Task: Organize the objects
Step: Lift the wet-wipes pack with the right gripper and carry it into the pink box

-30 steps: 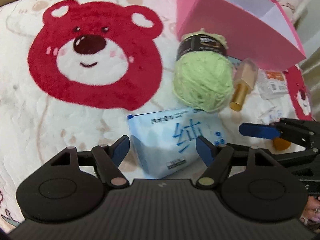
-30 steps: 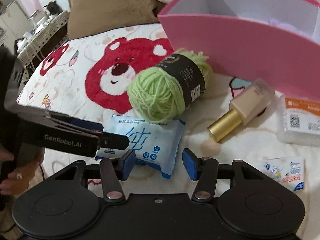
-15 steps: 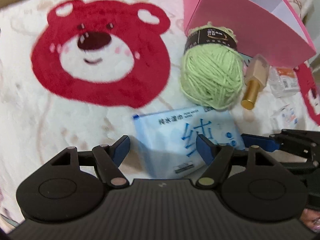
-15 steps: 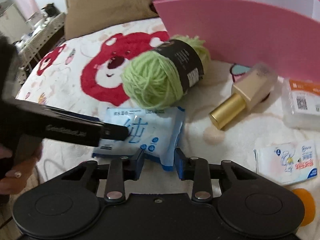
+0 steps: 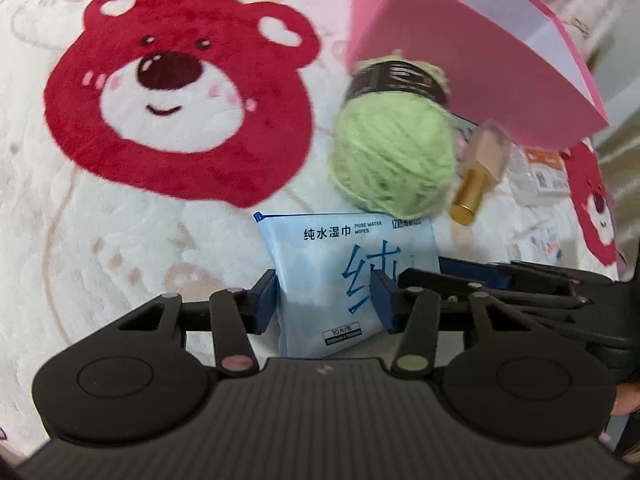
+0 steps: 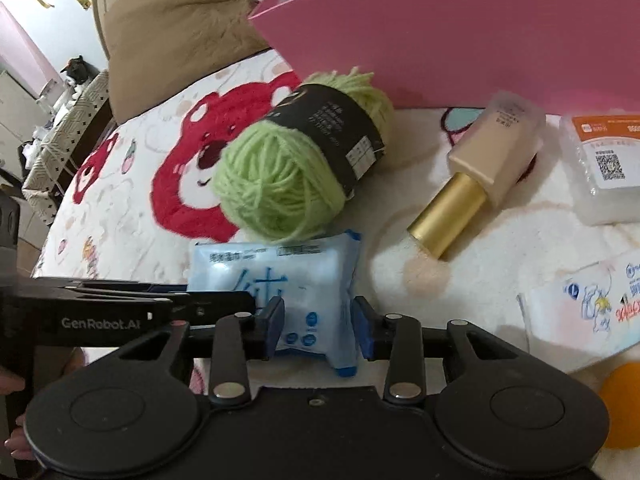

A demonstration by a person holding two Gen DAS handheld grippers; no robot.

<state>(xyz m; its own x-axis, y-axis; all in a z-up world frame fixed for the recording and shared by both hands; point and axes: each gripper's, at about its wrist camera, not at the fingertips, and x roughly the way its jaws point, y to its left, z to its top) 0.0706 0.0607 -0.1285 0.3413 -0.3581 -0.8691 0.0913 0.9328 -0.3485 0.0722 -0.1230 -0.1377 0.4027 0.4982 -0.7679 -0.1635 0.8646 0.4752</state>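
A light blue pack of wet wipes [image 5: 348, 264] lies on the bear blanket, also in the right wrist view [image 6: 280, 284]. My left gripper [image 5: 326, 300] has both pads pressed on the pack's near end. My right gripper [image 6: 318, 326] is shut on the pack's other corner from the right. A green yarn ball [image 5: 394, 160] with a black band lies just beyond it [image 6: 288, 172]. A foundation bottle with a gold cap [image 6: 476, 184] lies to the right. An open pink box [image 5: 472, 60] stands behind.
A plastic-wrapped white pack with an orange label [image 6: 604, 168], a small tissue packet [image 6: 584, 320] and an orange round thing [image 6: 624, 404] lie at the right. A brown pillow [image 6: 172, 28] sits at the back. The blanket has a big red bear print [image 5: 176, 92].
Both grippers moved in onto the wipes pack. The left jaws narrowed from wide open onto its near end. The right gripper slid forward and stays closed on its corner.
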